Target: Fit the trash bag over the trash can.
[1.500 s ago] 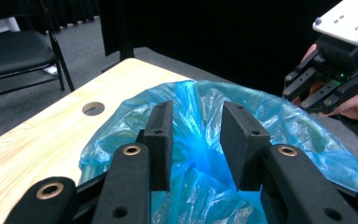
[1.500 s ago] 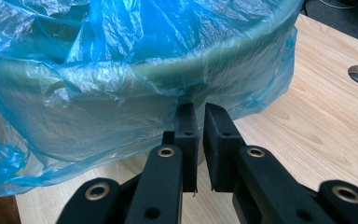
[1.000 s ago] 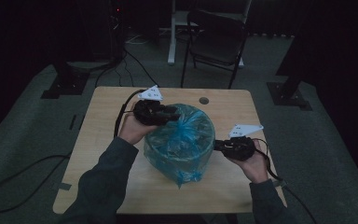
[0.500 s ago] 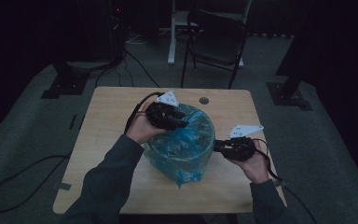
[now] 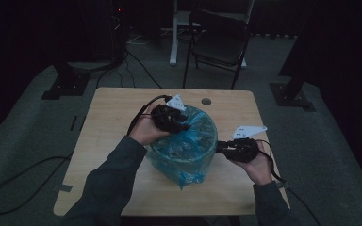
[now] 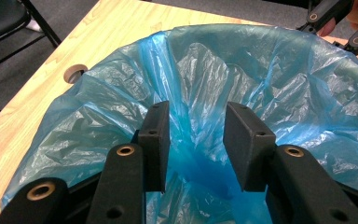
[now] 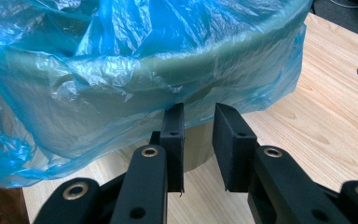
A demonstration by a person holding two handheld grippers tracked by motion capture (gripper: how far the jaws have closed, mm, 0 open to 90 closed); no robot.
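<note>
A round bin [image 5: 188,165] lined with a blue plastic bag [image 5: 195,136] stands mid-table. My left gripper [image 5: 185,126] hovers over the bin's far-left rim. Its jaws [image 6: 196,112] have just been opening and stand open, pointing down into the bag [image 6: 270,88]. A loose fold of the liner rises between them without being pinched. My right gripper [image 5: 218,148] is level at the bin's right side. Its jaws [image 7: 199,114] have just been opening and are open with nothing between them. They sit just short of the bag's hanging hem [image 7: 135,93] and the bin wall [image 7: 196,144].
The wooden table [image 5: 113,122] has a cable hole [image 5: 206,101] behind the bin. A black chair [image 5: 221,42] stands beyond the far edge. Cables [image 5: 23,174] lie on the floor at the left, and stand bases [image 5: 292,94] sit at both sides.
My left hand has moved right, from beside the bin's far-left edge to over its rim. Its jaws now point into the bag. The right hand has kept its place.
</note>
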